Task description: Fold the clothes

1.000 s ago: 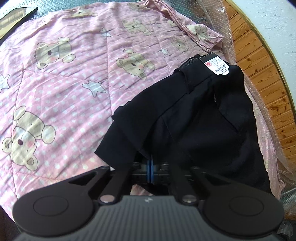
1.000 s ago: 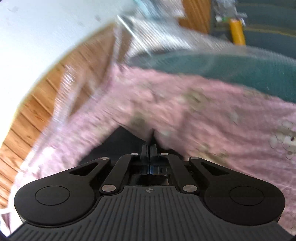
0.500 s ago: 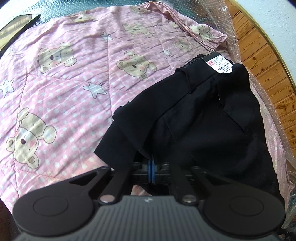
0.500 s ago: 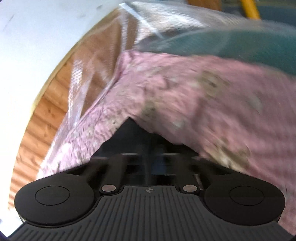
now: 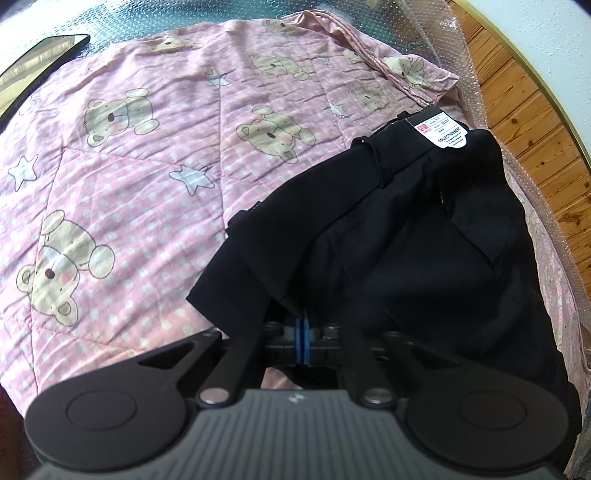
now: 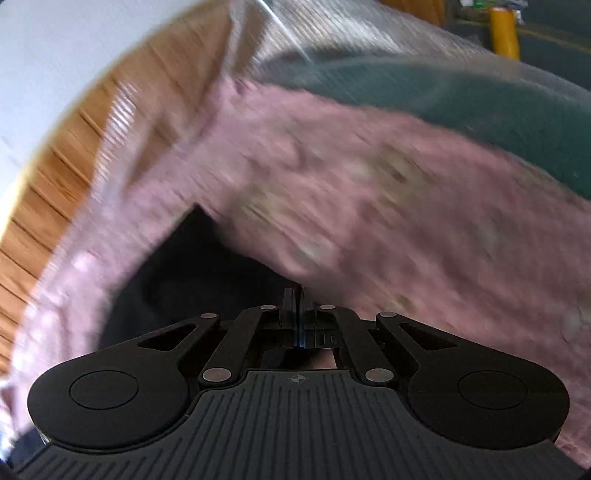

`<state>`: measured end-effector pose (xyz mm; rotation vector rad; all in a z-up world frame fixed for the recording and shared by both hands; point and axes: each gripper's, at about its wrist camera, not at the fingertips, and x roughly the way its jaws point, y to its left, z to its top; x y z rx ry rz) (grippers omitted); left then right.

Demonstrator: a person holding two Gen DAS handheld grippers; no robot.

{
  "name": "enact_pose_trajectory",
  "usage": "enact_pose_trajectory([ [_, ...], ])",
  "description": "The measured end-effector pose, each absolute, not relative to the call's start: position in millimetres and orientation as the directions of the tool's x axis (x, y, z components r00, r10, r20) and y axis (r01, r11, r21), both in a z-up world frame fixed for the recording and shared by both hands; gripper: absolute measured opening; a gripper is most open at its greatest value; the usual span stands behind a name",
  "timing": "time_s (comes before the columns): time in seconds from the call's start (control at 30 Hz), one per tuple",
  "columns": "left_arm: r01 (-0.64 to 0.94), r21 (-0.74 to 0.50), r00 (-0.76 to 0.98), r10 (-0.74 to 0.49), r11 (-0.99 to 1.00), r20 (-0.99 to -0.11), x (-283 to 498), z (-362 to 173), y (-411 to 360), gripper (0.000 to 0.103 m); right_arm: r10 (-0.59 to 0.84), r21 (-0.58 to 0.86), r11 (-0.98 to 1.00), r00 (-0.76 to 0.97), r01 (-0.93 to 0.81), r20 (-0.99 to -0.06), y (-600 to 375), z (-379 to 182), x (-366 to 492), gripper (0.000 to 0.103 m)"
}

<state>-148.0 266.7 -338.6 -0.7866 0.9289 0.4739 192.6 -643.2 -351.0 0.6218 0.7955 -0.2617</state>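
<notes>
A black garment (image 5: 424, 236) is being shown lying on a pink quilt (image 5: 147, 177) printed with bears and stars, toward the quilt's right side, with its waistband at the far end and a white tag (image 5: 441, 129) attached there. The near hem of the garment is being pinched by the left claw (image 5: 303, 332), whose blue pads are standing almost together with black cloth draped over and around them; the jaws are being held closed on that cloth. In the right wrist view, which is being blurred by motion, the right claw (image 6: 296, 295) is being seen with its jaws pressed fully together at the edge of the same dark cloth (image 6: 192, 266); whether cloth is being caught between them cannot be told. The quilt (image 6: 388, 221) is being shown rumpled just beyond that claw. Clear bubble wrap (image 5: 458, 33) is being seen past the quilt's far edge, with a wooden floor (image 5: 535, 122) beside it and a white wall beyond. A flat dark object (image 5: 40, 59) is lying at the quilt's far left corner.
</notes>
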Motion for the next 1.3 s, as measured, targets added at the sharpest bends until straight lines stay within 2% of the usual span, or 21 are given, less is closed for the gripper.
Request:
enact_pose_trajectory([
  [0.13,-0.677,-0.377,0.518,0.046,0.632,-0.854,-146,-337,265,0.005,0.028,0.452,0.784,0.704,0.425,-0.71,-647,-353,194,0.0],
  [0.2,-0.687,-0.374,0.511,0.048,0.623,-0.858,-146,-336,265,0.005,0.027,0.461,0.776,0.708,0.43,-0.706,-650,-353,192,0.007],
  [0.23,-0.693,-0.373,0.508,0.051,0.617,-0.86,-148,-333,265,0.006,0.022,0.464,0.77,0.708,0.438,-0.706,-652,-354,189,0.019],
  [0.27,-0.699,-0.374,0.511,0.059,0.61,-0.858,-151,-328,263,0.015,0.017,0.468,0.763,0.709,0.447,-0.705,-654,-354,186,0.038],
  [0.3,-0.705,-0.378,0.518,0.07,0.6,-0.853,-157,-322,261,0.022,0.008,0.474,0.753,0.714,0.457,-0.7,-655,-350,175,0.046],
  [0.37,-0.73,-0.401,0.54,0.107,0.553,-0.835,-179,-313,257,0.044,0.005,0.486,0.742,0.721,0.462,-0.693,-653,-345,156,0.052],
  [0.4,-0.746,-0.416,0.548,0.125,0.521,-0.827,-191,-309,254,0.048,0.02,0.489,0.745,0.718,0.453,-0.696,-649,-343,144,0.056],
  [0.53,-0.727,-0.548,0.625,0.071,0.413,-0.777,-221,-314,244,0.053,0.093,0.512,0.746,0.695,0.425,-0.713,-630,-342,107,0.063],
  [0.6,-0.683,-0.602,0.664,0.008,0.414,-0.748,-210,-324,238,0.055,0.157,0.562,0.72,0.692,0.408,-0.704,-620,-345,94,0.067],
  [0.67,-0.645,-0.641,0.687,-0.051,0.415,-0.725,-193,-338,231,0.056,0.213,0.62,0.67,0.694,0.409,-0.688,-610,-352,87,0.077],
  [0.73,-0.626,-0.662,0.708,-0.056,0.413,-0.704,-182,-347,224,0.061,0.203,0.662,0.616,0.726,0.427,-0.657,-600,-355,77,0.082],
  [0.77,-0.617,-0.673,0.721,-0.05,0.408,-0.691,-180,-349,221,0.072,0.194,0.668,0.6,0.73,0.44,-0.655,-596,-356,74,0.082],
  [0.87,-0.587,-0.712,0.762,-0.036,0.385,-0.647,-182,-353,218,0.078,0.195,0.694,0.561,0.742,0.452,-0.641,-585,-355,71,0.085],
  [1.07,-0.591,-0.734,0.764,-0.061,0.336,-0.643,-209,-355,222,0.073,0.227,0.751,0.506,0.775,0.424,-0.59,-572,-360,68,0.085],
  [1.3,-0.582,-0.754,0.784,-0.037,0.304,-0.62,-179,-357,232,0.077,0.26,0.804,0.468,0.812,0.367,-0.522,-570,-372,85,0.089],
])
